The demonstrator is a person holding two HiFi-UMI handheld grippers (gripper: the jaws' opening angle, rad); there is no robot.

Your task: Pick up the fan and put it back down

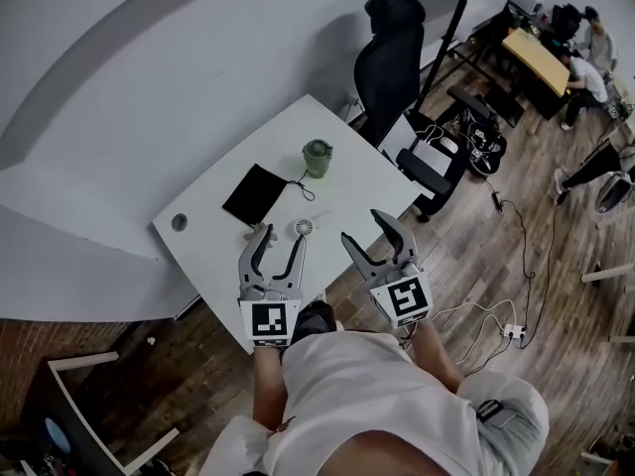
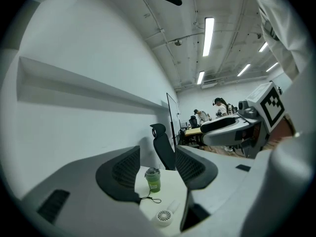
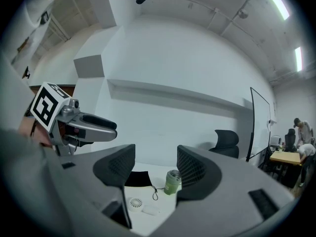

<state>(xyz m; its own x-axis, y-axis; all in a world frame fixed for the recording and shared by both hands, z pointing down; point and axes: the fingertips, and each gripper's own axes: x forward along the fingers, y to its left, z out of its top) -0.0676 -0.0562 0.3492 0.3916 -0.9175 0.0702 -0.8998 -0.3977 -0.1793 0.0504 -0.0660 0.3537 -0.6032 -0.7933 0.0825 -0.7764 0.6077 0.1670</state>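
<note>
Green cup point(image 1: 317, 157), black pad point(image 1: 256, 194) on white table point(image 1: 362, 181)

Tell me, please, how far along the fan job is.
Done: nothing yet. The fan lies on the table, untouched.
In hand: the approach. The left gripper and right gripper are held level near the table's edge, jaws apart, with nothing between them.
Left: close on the fan, lift it, then set it back down.

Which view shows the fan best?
Left gripper view: the fan looks largest and unblocked there, with grille and handle clear. Right gripper view shows it smaller, low in frame. Head view shows only a tiny white disc on the table.
</note>
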